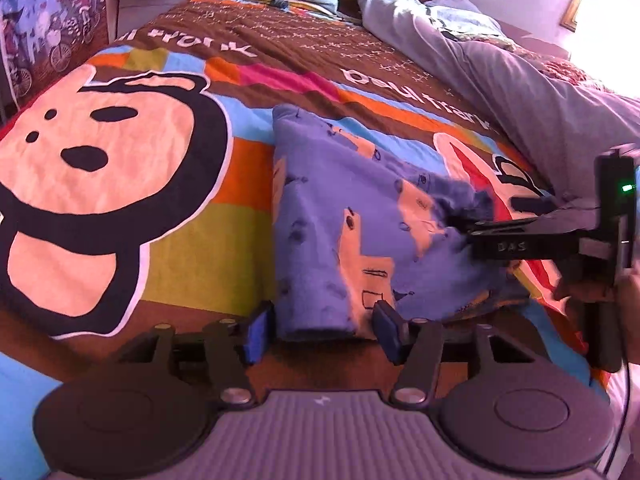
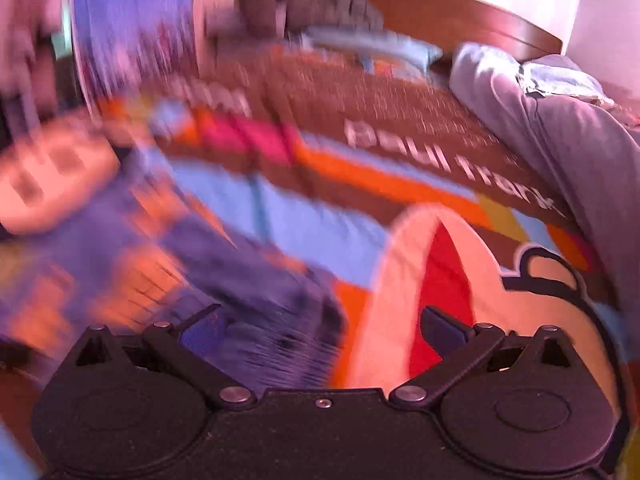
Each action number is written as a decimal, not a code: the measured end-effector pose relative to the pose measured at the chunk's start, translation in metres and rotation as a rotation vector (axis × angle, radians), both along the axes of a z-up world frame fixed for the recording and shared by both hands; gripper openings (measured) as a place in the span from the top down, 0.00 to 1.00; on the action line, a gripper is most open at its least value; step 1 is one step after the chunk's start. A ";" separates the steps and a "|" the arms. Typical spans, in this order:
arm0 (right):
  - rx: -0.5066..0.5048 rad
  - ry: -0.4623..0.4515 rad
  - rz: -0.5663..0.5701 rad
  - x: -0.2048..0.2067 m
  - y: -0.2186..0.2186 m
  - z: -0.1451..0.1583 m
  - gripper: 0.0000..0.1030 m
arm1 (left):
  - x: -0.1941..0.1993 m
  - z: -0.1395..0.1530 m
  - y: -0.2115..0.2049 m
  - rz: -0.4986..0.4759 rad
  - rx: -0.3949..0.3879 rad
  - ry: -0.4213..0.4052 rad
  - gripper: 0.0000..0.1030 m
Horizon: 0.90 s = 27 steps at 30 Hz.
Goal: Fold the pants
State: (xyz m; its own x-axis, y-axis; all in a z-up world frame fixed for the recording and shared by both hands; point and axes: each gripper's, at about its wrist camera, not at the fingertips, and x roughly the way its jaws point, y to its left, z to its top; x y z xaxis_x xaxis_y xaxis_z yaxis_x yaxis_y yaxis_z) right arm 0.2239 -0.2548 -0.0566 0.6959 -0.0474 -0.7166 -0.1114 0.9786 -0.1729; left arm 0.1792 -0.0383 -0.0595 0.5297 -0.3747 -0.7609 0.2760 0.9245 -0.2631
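Pants (image 1: 340,220), blue with orange prints, lie on the bed's patterned bedspread (image 1: 120,200) as a partly folded bundle, and my job now is to finish that fold cleanly. In the left wrist view my left gripper (image 1: 320,334) sits at the near edge of the bundle, its blue pads spread wide on either side of the folded end; I judge it open and holding nothing, though the cloth lies right between the pads. My right gripper (image 1: 460,224) comes in from the right side and its tips meet a bunched, darker clump of the fabric. In that view the jaws look close together on the cloth, but in the blurred right wrist view the pads stand apart with fabric lying by the left one, so I cannot tell whether it has a real hold.

To do this step well, I want the left gripper to pin the near edge so the bundle does not slide, while the right one carries its clump across and lays it flat. The bunching at the right tips worries me: dragging it may wrinkle the top layer. I would lift slightly, pull taut, then lower. A grey garment (image 1: 520,80) lies well apart along the bed's right side, out of my path.
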 end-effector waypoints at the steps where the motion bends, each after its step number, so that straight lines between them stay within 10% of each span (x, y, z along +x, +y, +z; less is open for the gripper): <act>1: 0.014 0.018 0.004 0.005 -0.005 -0.011 0.01 | -0.001 0.000 0.000 -0.002 0.001 -0.002 0.41; 7: 0.277 0.013 -0.125 -0.007 -0.044 -0.009 0.01 | -0.010 0.008 0.010 0.099 -0.014 -0.057 0.29; 13: 0.019 -0.084 -0.015 0.004 -0.006 0.025 0.01 | -0.026 0.028 0.022 0.191 -0.023 -0.255 0.12; 18: -0.163 -0.006 -0.022 0.032 0.008 -0.005 0.01 | 0.006 0.002 0.006 0.161 0.140 -0.035 0.12; 27: -0.234 -0.075 -0.032 0.037 0.011 0.030 0.01 | -0.002 0.005 0.000 0.137 0.182 -0.048 0.06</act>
